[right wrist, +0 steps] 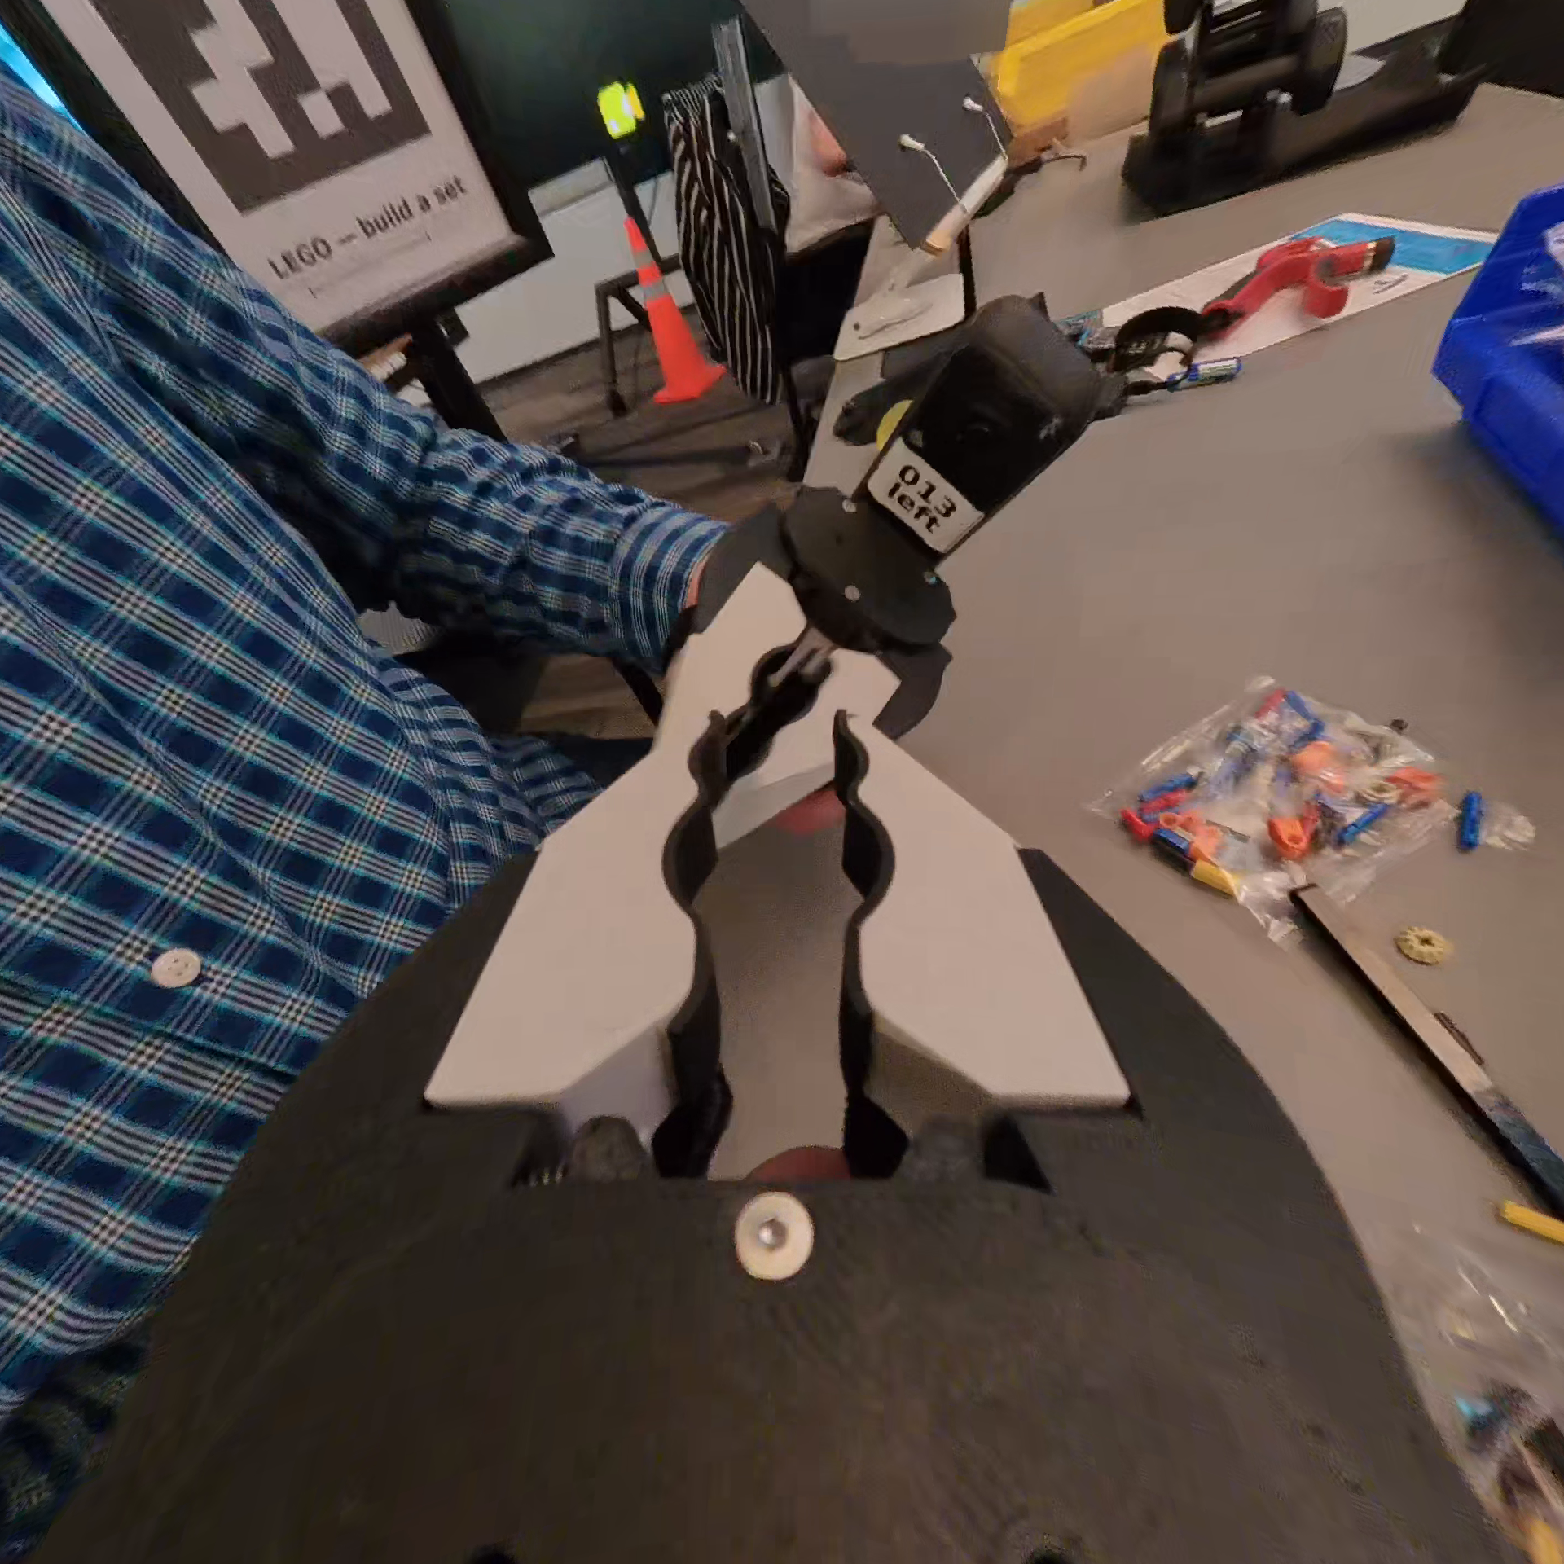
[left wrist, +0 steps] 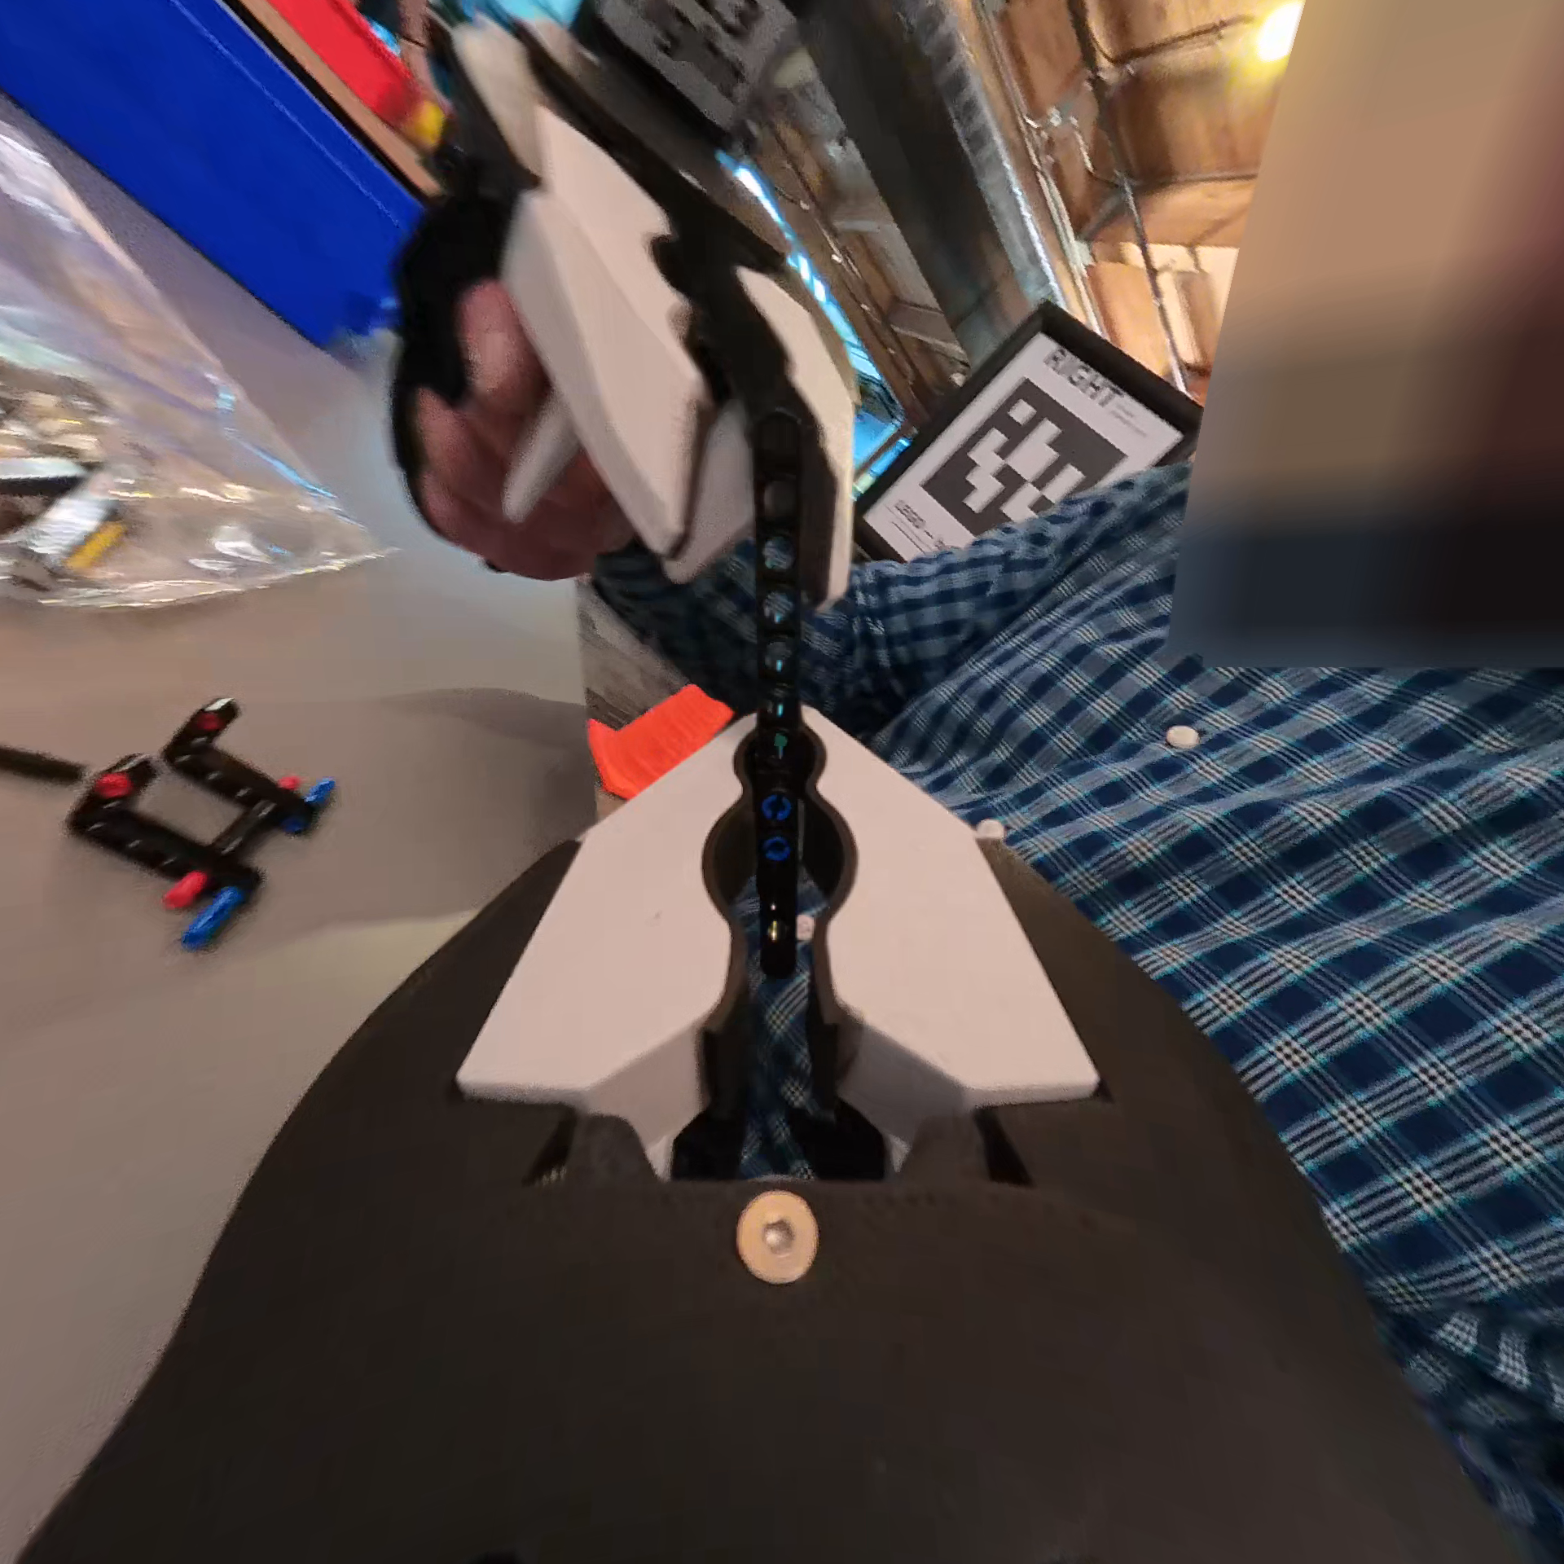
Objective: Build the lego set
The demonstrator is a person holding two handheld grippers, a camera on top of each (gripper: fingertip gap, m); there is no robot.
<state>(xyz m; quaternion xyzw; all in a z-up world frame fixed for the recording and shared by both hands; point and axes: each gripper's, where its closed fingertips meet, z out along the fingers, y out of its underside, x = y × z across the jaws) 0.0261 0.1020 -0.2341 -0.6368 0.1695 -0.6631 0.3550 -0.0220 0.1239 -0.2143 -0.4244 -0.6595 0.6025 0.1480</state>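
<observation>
My left gripper [left wrist: 779,732] is shut on a long black holed beam [left wrist: 779,643] that carries two blue pins. The beam points away from it, up to my right gripper [left wrist: 762,558], which is held in a hand. In the right wrist view my right gripper [right wrist: 779,728] is open, its wavy black pads apart. The beam's far end [right wrist: 791,673] lies between its fingertips, closer to the left pad. The left gripper [right wrist: 783,685] faces it, held above the table edge. A black frame assembly [left wrist: 186,812] with red and blue pins lies on the grey table [left wrist: 381,973].
A clear bag of small coloured parts [right wrist: 1269,812] and a tan gear [right wrist: 1423,945] lie on the table to the right. A large clear bag [left wrist: 127,474] and a blue bin [right wrist: 1515,364] stand farther off. The person's plaid shirt [left wrist: 1185,931] fills the near side. Across from one pair of fingers to the other is roughly 5 cm.
</observation>
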